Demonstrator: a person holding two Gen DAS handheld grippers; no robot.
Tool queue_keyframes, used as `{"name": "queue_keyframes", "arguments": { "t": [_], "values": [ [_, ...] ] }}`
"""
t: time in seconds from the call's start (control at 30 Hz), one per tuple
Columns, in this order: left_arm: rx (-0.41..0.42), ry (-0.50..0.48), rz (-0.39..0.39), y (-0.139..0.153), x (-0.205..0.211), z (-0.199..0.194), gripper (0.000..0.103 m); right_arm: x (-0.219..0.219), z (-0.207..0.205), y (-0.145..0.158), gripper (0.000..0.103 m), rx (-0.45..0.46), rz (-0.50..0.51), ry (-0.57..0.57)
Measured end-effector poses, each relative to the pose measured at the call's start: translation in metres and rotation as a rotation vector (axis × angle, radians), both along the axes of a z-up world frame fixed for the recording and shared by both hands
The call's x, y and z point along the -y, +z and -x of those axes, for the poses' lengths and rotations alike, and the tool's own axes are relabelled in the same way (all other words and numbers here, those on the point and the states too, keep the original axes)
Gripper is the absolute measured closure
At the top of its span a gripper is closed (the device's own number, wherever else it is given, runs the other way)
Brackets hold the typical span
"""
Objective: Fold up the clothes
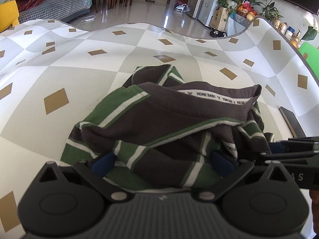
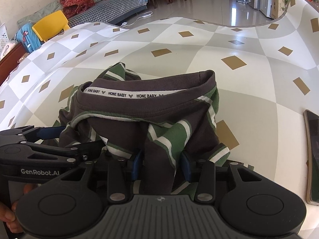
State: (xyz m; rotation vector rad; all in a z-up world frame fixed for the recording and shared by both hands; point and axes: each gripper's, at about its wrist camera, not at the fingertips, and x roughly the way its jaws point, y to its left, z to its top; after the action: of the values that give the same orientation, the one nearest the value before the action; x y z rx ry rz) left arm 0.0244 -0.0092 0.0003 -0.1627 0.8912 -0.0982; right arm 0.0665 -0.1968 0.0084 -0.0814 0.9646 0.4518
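Note:
A brown shirt with green and white stripes (image 1: pixel 169 119) lies bunched on the checked table cover (image 1: pixel 59 75), its collar band standing up toward the far side. My left gripper (image 1: pixel 162 161) stands wide open at the shirt's near edge. Cloth fills the gap between its blue pads (image 1: pixel 103 160), and they do not pinch it. My right gripper (image 2: pixel 161 165) is shut on a brown fold of the same shirt (image 2: pixel 159 107), squeezed between its blue pads (image 2: pixel 137 164). The left gripper's fingers (image 2: pixel 59 139) show at the left of the right wrist view, against the shirt's side.
A dark phone or tablet (image 2: pixel 314 159) lies on the table to the right of the shirt. The cover (image 2: pixel 199 45) runs on beyond the shirt to a wavy far edge. A yellow chair (image 2: pixel 50 26) and a sofa (image 2: pixel 111 10) stand past the table.

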Motion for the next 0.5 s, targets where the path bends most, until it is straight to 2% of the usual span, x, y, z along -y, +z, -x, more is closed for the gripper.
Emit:
{"name": "queue_keyframes", "arguments": {
  "t": [0.23,0.37,0.5],
  "values": [
    [0.009,-0.014,-0.033,-0.0022,0.0039,0.0009,0.006,-0.0024,-0.0013,-0.0015,0.062,0.002,0.023,0.001],
    [0.014,-0.021,-0.061,-0.0050,0.0066,0.0019,0.000,-0.0028,-0.0017,-0.0018,0.061,0.003,0.030,-0.001],
    [0.023,-0.020,-0.072,-0.0069,0.0078,0.0033,0.000,-0.0030,-0.0019,-0.0025,0.061,0.010,0.041,0.013]
  ]
}}
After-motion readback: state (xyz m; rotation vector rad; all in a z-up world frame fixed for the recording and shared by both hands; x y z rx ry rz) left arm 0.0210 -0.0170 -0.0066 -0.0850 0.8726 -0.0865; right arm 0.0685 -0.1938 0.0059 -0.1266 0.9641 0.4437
